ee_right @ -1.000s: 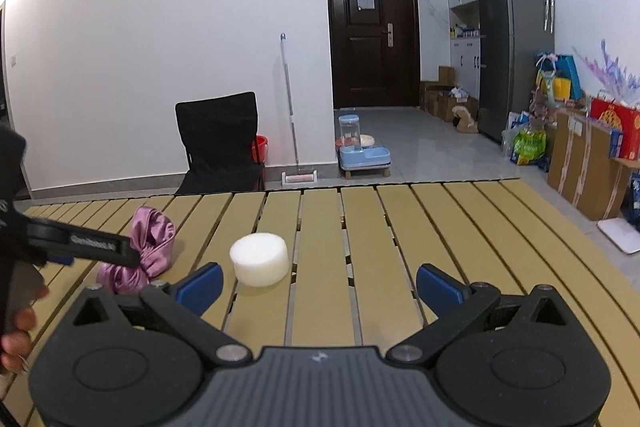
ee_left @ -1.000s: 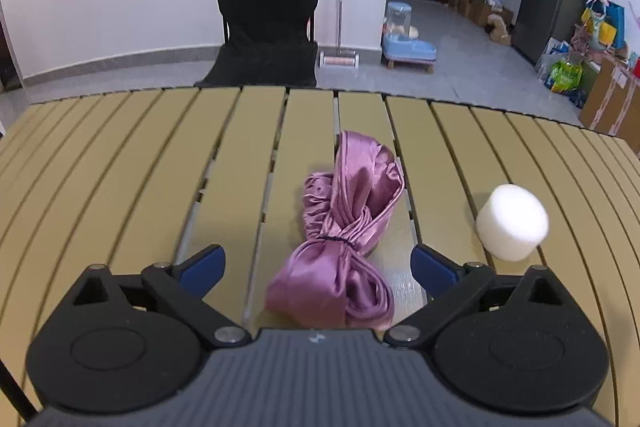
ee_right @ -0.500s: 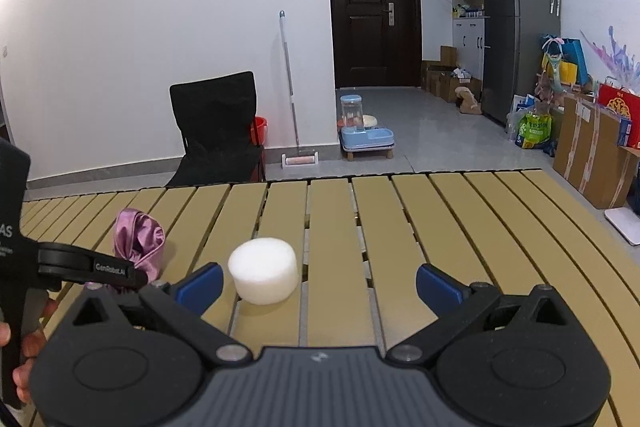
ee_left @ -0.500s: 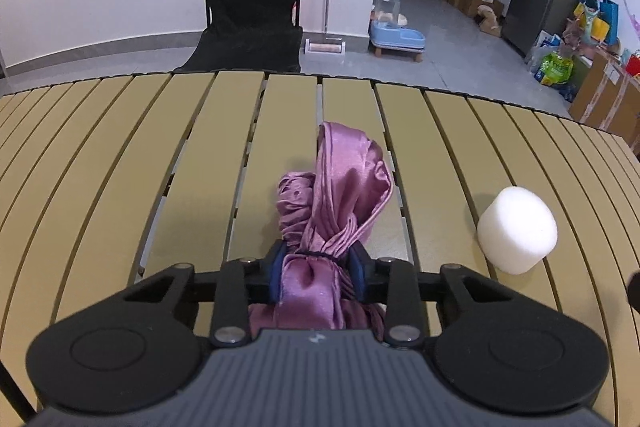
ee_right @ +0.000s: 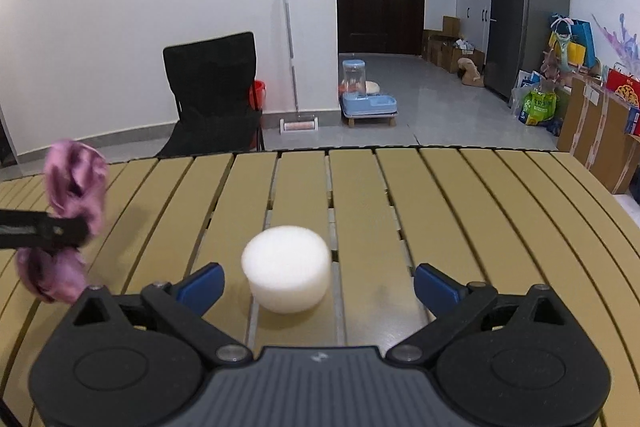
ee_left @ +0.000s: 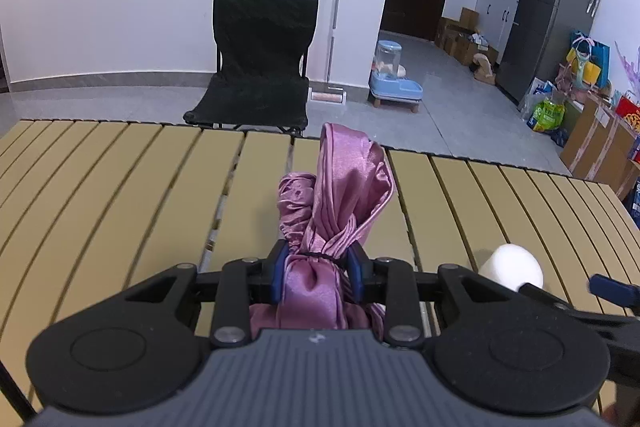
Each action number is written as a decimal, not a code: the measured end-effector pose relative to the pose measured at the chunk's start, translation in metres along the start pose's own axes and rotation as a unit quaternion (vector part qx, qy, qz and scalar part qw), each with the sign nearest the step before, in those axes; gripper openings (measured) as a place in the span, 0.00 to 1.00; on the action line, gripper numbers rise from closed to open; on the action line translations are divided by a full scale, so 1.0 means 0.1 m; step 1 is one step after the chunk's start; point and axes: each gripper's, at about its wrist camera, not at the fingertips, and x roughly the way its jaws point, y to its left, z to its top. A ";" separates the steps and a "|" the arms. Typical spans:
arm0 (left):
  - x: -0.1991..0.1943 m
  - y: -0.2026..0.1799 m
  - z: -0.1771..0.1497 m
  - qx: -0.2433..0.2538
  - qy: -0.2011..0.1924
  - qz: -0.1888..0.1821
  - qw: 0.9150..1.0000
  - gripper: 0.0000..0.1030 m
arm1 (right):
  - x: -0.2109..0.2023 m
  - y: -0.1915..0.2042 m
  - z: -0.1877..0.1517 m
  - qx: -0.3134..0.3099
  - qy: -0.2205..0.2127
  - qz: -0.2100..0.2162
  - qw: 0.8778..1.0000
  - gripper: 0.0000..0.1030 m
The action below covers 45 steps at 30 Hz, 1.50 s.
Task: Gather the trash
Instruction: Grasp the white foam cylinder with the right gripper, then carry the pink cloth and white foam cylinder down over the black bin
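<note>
Tan slatted wooden bench (ee_right: 440,211) filled the lower half of both views, no bin or other container in sight on it, so drop-off spot could not be told. Left claw (ee_left: 316,273) was clenched on the shiny purple satin cloth bundle (ee_left: 340,195), pinched right at its tied waist, likely because that narrow knot gives the firmest hold on slippery fabric; loose loops stood up toward 12 o'clock. In the right wrist view the bundle appeared at 9 o'clock, blurred, seemingly clear of the slats. Right claw (ee_right: 318,283) was released, jaws spread wide with the white foam cylinder (ee_right: 286,269) sitting upright on the bench between the blue pads (ee_right: 202,283), not touching either, probably lined up for the next grab. From the left view that cylinder sat at 4 o'clock.
</note>
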 end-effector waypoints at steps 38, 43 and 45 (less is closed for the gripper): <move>-0.31 0.17 -0.05 -0.014 -0.003 0.003 1.000 0.30 | -0.12 0.15 0.08 0.017 0.006 0.006 1.000 0.51; -0.56 0.13 -0.08 -0.007 -0.009 0.003 1.000 0.30 | -0.40 0.17 0.06 0.022 -0.004 0.016 1.000 0.51; -0.68 0.12 -0.10 -0.005 -0.012 0.004 1.000 0.30 | -0.52 0.17 0.04 0.022 -0.007 0.019 1.000 0.51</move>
